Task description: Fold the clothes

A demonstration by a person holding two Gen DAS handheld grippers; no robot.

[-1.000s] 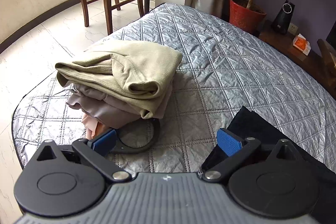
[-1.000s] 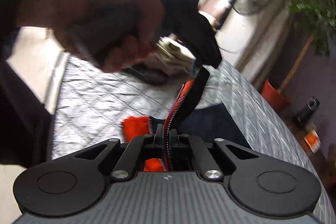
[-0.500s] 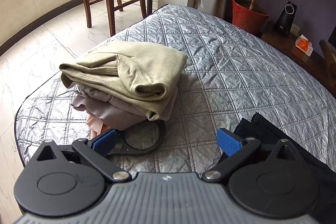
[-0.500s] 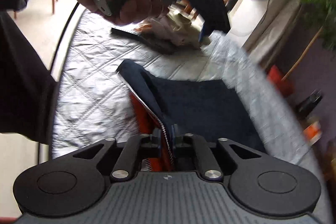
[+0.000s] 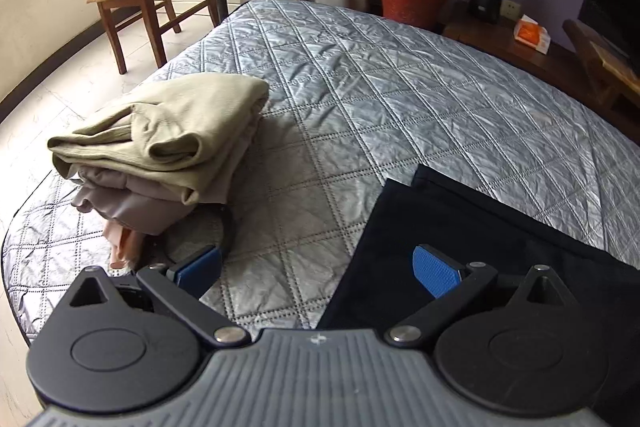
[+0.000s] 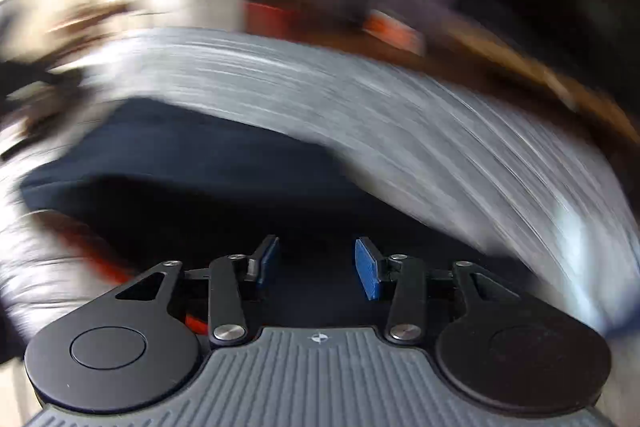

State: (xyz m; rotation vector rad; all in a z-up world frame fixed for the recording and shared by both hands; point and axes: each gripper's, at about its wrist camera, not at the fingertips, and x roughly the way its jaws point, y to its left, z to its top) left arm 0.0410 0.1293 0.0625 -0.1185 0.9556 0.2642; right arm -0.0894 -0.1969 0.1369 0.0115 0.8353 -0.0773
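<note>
Right gripper view smeared — dark garment only a blur.

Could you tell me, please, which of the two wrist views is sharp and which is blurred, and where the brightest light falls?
Left wrist view: sharp throughout, with fisheye bending at the quilted bed cover; daylight glares off the wall and floor at upper left. Right wrist view: heavy motion smear across the cover and the dark garment, blown-out white at upper left; only the right tongs stay crisp.
</note>
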